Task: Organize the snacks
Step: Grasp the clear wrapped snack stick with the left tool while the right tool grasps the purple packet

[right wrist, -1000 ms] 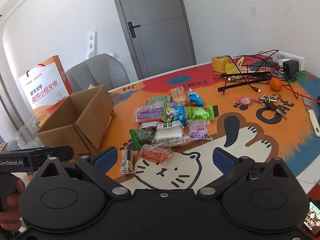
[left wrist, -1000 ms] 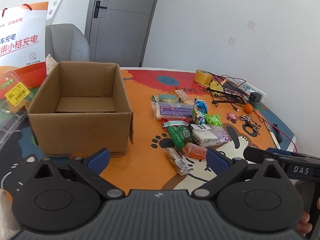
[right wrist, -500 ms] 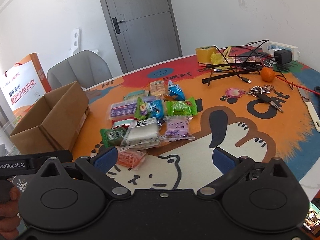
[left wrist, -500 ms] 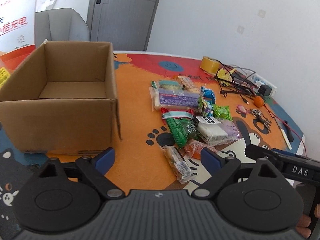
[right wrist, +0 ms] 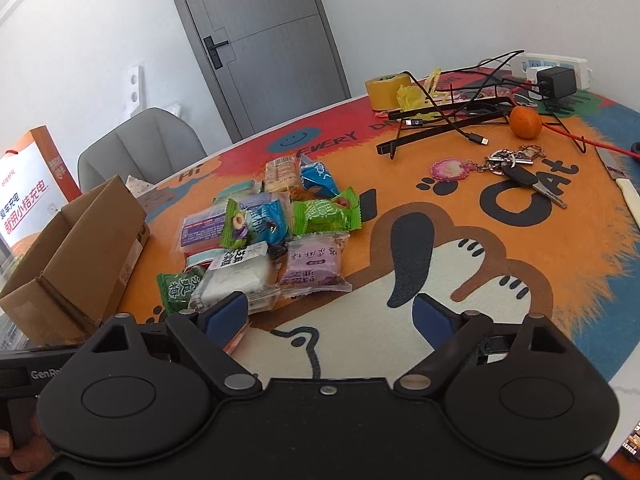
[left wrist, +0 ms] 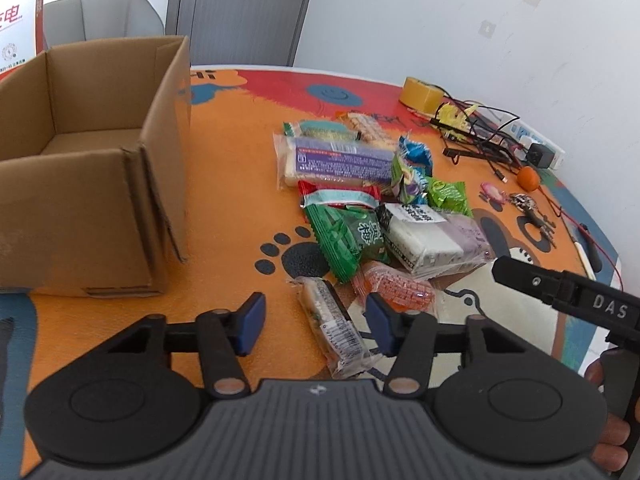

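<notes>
An open, empty cardboard box (left wrist: 92, 184) stands left of a pile of wrapped snacks (left wrist: 360, 208) on the cartoon cat mat. My left gripper (left wrist: 316, 322) hovers low over the pile's near edge. Its jaws are closing, with a clear-wrapped snack bar (left wrist: 328, 320) lying between them, and the pads do not press on it. An orange packet (left wrist: 396, 286) lies by the right pad. My right gripper (right wrist: 330, 318) is closing slightly, still wide, with bare mat between its fingers. A white packet (right wrist: 236, 280) and a purple packet (right wrist: 312, 266) lie just ahead of it, and the box (right wrist: 80, 264) is at its left.
At the far right of the table are a tape roll (right wrist: 386, 88), tangled cables with a power strip (right wrist: 556, 66), a small orange (right wrist: 525, 122) and keys (right wrist: 516, 168). A grey chair (right wrist: 140, 152) and an orange paper bag (right wrist: 28, 200) stand behind the box.
Both grippers have moved forward and down toward the snack pile. The left jaws have narrowed a lot around the clear-wrapped bar. The right jaws have narrowed a little.
</notes>
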Demonstrator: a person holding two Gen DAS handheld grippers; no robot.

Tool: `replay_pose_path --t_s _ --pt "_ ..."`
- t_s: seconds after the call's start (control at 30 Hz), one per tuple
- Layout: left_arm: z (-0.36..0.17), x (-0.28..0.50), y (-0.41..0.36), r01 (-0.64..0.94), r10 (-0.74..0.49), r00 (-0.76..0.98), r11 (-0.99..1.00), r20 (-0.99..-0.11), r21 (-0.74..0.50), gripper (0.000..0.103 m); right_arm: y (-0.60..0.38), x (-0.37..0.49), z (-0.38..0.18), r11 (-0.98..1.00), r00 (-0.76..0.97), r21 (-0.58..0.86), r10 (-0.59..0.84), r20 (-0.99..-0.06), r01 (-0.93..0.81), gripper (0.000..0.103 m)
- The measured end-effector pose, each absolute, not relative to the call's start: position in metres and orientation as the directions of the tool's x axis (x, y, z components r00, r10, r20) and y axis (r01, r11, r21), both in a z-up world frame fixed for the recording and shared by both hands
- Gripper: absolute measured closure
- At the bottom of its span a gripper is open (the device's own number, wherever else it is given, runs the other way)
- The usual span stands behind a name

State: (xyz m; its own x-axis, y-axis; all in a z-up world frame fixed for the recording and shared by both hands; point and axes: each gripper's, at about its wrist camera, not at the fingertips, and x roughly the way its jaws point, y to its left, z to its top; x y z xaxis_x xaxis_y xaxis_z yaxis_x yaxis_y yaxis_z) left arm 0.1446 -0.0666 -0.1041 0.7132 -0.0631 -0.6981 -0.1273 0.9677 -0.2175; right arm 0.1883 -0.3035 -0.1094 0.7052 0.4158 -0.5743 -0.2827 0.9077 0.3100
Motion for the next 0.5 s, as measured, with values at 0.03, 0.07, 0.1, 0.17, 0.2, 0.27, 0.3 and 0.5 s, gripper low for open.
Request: replay_pose_path --t_s 0.03,0.07,0.1,0.17,0.2,0.27,0.3,0.5 --pt "-0.104 0.146 -0.069 -0.123 -0.054 0.714 0.972 -0.698 -0.201 0.051 -0.304 0.190 -0.110 0.907 0.705 0.311 0.417 -0.573 -0.284 0.013" --pt "-0.105 0.148 -0.071 -0.120 -0.042 0.714 0.976 -0.699 -0.182 0.053 -0.305 0.192 -0.111 0.906 0.705 0.313 0.419 -0.572 -0.284 0.014" --pt "-0.105 0.149 -0.073 -0.122 -0.027 0.715 0.979 -0.699 -0.163 0.060 -0.305 0.193 -0.112 0.905 0.704 0.317 0.421 -0.572 -0.284 0.014" --pt "-0.106 0.151 -0.074 -0.125 -0.006 0.718 0.982 -0.696 -0.138 0.076 -0.306 0.197 -0.114 0.900 0.700 0.326 0.430 -0.570 -0.288 0.014" --pt "-0.106 0.152 -0.074 -0.126 -0.005 0.718 0.982 -0.696 -0.137 0.085 -0.306 0.199 -0.115 0.899 0.698 0.329 0.434 -0.569 -0.290 0.014" --pt "-0.106 0.155 -0.070 -0.131 -0.011 0.719 0.980 -0.695 -0.151 0.085 -0.305 0.204 -0.117 0.896 0.694 0.333 0.440 -0.570 -0.294 0.016" --pt "-0.106 0.156 -0.069 -0.135 -0.014 0.718 0.978 -0.696 -0.158 0.085 -0.303 0.207 -0.118 0.895 0.692 0.335 0.442 -0.571 -0.296 0.017" --pt "-0.100 0.161 -0.059 -0.163 -0.001 0.728 0.971 -0.686 -0.174 0.086 -0.296 0.220 -0.122 0.890 0.680 0.334 0.454 -0.575 -0.311 0.018"
